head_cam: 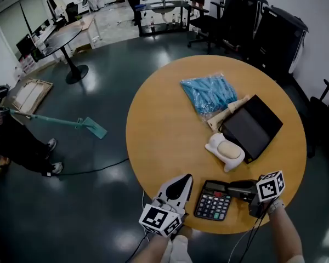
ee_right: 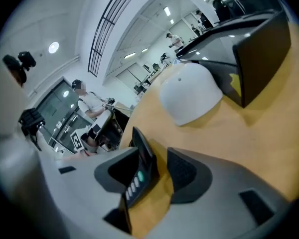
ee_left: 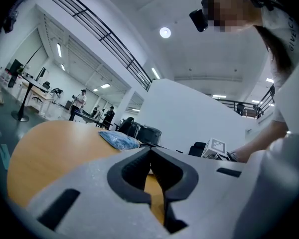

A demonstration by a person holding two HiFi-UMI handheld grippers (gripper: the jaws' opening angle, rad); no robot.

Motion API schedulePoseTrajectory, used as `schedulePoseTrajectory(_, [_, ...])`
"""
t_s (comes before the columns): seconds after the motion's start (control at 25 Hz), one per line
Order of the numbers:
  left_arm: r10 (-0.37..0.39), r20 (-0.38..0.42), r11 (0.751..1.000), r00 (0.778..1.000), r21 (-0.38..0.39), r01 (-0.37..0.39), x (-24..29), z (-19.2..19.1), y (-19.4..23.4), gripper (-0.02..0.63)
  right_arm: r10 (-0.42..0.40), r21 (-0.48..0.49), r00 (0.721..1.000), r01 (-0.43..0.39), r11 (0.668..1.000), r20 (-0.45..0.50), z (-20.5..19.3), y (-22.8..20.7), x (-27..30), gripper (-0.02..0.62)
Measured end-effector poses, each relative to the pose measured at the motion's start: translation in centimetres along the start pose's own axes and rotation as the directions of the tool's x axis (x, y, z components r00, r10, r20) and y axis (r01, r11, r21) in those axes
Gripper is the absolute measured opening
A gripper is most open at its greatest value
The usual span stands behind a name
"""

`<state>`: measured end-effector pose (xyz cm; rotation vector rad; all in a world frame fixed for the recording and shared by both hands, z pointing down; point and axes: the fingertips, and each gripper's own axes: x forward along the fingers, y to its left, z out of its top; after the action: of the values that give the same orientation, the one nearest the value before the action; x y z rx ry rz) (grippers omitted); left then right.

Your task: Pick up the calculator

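Round wooden table (head_cam: 164, 136): calculator (head_cam: 213, 200), blue packet (head_cam: 211, 93), black bag (head_cam: 252, 127), white object (head_cam: 225, 149).

On the round table (head_cam: 153, 125), the calculator (head_cam: 213, 200) lies at the near edge. The left gripper (head_cam: 185, 178) is just left of it. The right gripper (head_cam: 232, 189) has the calculator's right end between its parted jaws. Behind the calculator sits a moulded holder (head_cam: 226, 149), touching a flat bag (head_cam: 252, 127); a packet (head_cam: 210, 93) lies farther back.
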<state>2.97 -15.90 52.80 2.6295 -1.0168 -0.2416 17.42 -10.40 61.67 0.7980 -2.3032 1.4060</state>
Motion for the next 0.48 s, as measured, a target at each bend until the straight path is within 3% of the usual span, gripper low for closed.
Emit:
schedulePoseTrajectory(0.2, [0.007,0.019,0.999,1.0,-0.052,-0.006,-1.3,-0.3,-0.2,0.006,0.086,0.03,0.994,-0.084,0.996,-0.07,0.1,0.9,1.1,0.167])
schedulePoseTrajectory(0.28, [0.014,0.015,0.998,1.0,-0.066,-0.013,-2.0,-0.5,0.3,0.006,0.088,0.021,0.992,-0.086,0.996,-0.087,0.0,1.0,1.2,0.109])
schedulePoseTrajectory(0.48, [0.049,0.018,0.996,0.999,-0.073,-0.048,-3.2,-0.6,1.3,0.006,0.154,0.018,0.985,-0.153,0.988,-0.082,-0.4,1.7,0.8,0.077])
